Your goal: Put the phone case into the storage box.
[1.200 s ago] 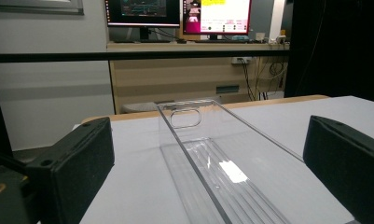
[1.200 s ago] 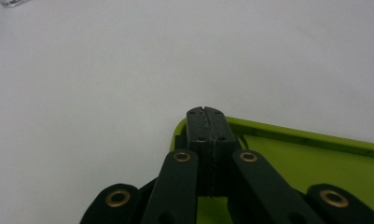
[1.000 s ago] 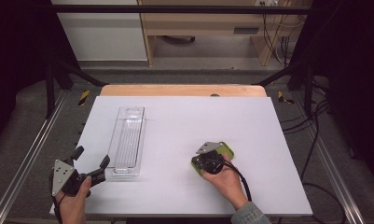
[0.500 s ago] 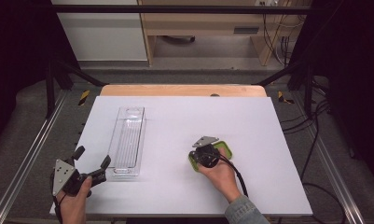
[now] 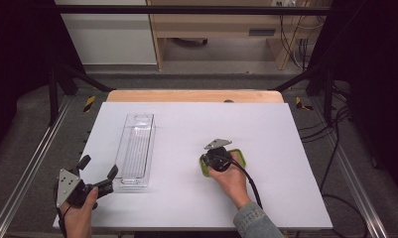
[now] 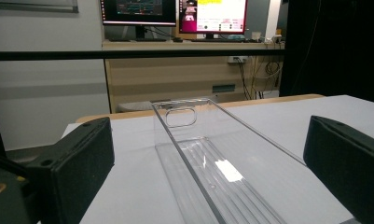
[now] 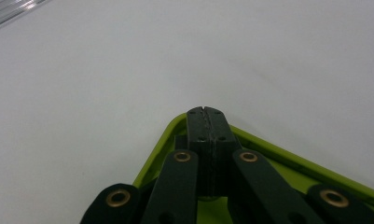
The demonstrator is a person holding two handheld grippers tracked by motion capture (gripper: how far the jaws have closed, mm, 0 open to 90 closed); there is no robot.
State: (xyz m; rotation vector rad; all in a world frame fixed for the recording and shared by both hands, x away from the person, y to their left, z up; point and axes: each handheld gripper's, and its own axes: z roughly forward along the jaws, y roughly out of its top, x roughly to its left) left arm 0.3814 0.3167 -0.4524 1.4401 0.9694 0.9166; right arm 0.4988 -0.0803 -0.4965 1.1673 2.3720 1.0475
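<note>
A long clear plastic bin (image 5: pixel 137 146) lies lengthwise on the white table (image 5: pixel 266 124), left of centre. My left gripper (image 5: pixel 99 166) rests at the bin's near end, open, its jaws spread wide with nothing between them. In the left gripper view the bin (image 6: pixel 208 154) runs away between the two black pads (image 6: pixel 77 158). A lime-green shallow tray (image 5: pixel 236 157) sits right of centre. My right gripper (image 5: pixel 214 161) points down into it, shut. In the right gripper view its closed tips (image 7: pixel 207 114) sit at a corner of the green tray (image 7: pixel 278 163), with nothing seen between the pads.
A wooden strip (image 5: pixel 194 95) borders the table's far edge. Metal rails (image 5: pixel 33 163) run along both sides, and cables (image 5: pixel 335 148) trail on the right. White table surface stretches between the bin and the tray.
My right hand and the green tray under it have slid a little to the left together. The left gripper and the clear bin have stayed put.
</note>
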